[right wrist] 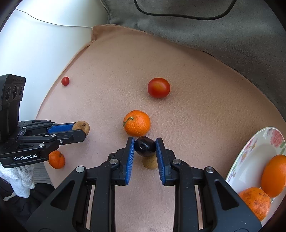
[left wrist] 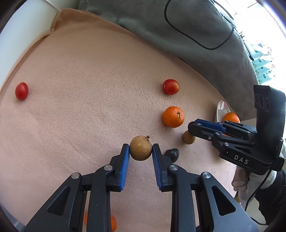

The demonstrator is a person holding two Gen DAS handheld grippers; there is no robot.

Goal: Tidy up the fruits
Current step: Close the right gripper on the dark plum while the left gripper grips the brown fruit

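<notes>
My left gripper (left wrist: pixel 140 149) is shut on a round brown fruit (left wrist: pixel 140 148), held just above the peach cloth (left wrist: pixel 80 107); it also shows in the right wrist view (right wrist: pixel 81 125). My right gripper (right wrist: pixel 145 145) is shut on a small dark purple fruit (right wrist: pixel 144 146), above a second brown fruit (right wrist: pixel 149 162). A mandarin (right wrist: pixel 136 122) lies just beyond it. Two cherry tomatoes (right wrist: pixel 158 87) (right wrist: pixel 65 81) lie farther off. A floral plate (right wrist: pixel 253 153) at the right holds two oranges (right wrist: pixel 273 175) (right wrist: pixel 254 202).
Another mandarin (right wrist: pixel 56 159) lies on the cloth under the left gripper. A grey blanket (right wrist: pixel 205 30) with a black cable (right wrist: pixel 178 16) borders the far side. A white surface (right wrist: pixel 39 46) lies to the left of the cloth.
</notes>
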